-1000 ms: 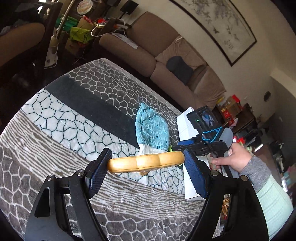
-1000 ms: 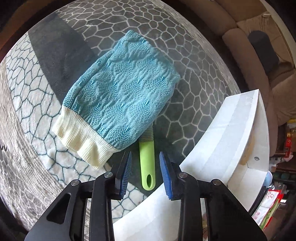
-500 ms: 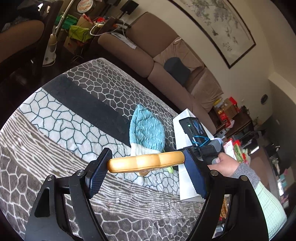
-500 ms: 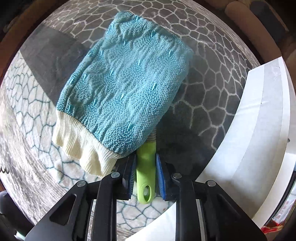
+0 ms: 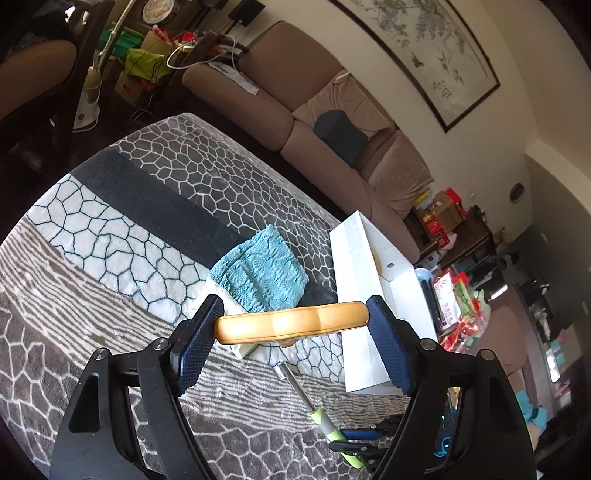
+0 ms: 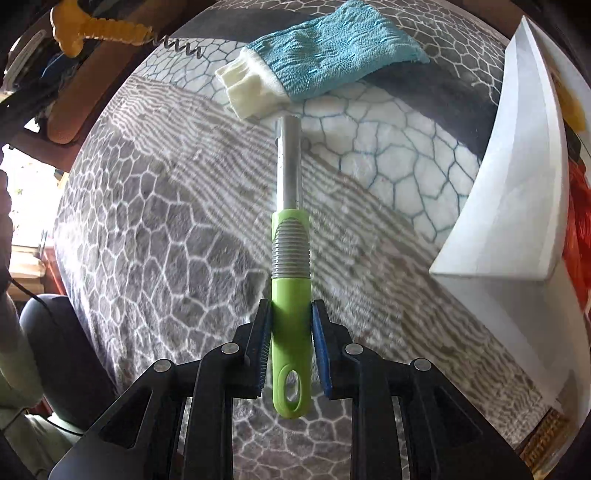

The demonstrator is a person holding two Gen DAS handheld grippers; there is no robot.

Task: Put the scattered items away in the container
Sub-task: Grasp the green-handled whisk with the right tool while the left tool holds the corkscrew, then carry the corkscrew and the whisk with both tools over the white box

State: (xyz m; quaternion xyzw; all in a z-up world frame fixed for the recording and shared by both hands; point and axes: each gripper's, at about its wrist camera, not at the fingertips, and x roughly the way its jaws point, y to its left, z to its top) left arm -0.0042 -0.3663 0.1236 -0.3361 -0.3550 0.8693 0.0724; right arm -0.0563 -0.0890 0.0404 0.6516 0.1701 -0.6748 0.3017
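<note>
- The left gripper (image 5: 291,326) has its jaws set wide apart and clamped on the two ends of a yellow-orange handle (image 5: 291,321), which spans the gap crosswise; the right wrist view shows this to be a corkscrew (image 6: 99,31), with its spiral pointing toward the table.
- The right gripper (image 6: 290,328) has its jaws closed narrowly on the green handle of a green-handled tool (image 6: 290,258), just above the hanging hole at the handle's end.
- The tool's metal shaft (image 6: 289,162) runs straight forward from the grip, and its far tip is hidden under the cream cuff of a teal knitted mitt (image 6: 325,59) (what kind of head the tool has cannot be told).
- The mitt lies flat on the patterned blanket (image 5: 122,229) covering the table, and from the left wrist it shows as the teal piece (image 5: 258,273) just beyond the held corkscrew.
- A white box (image 5: 360,295), the container, stands on the blanket to the right of the mitt, near it but apart; in the right wrist view its white wall (image 6: 517,177) fills the right side.
- A brown sofa (image 5: 295,107) with a dark cushion stands beyond the table.
</note>
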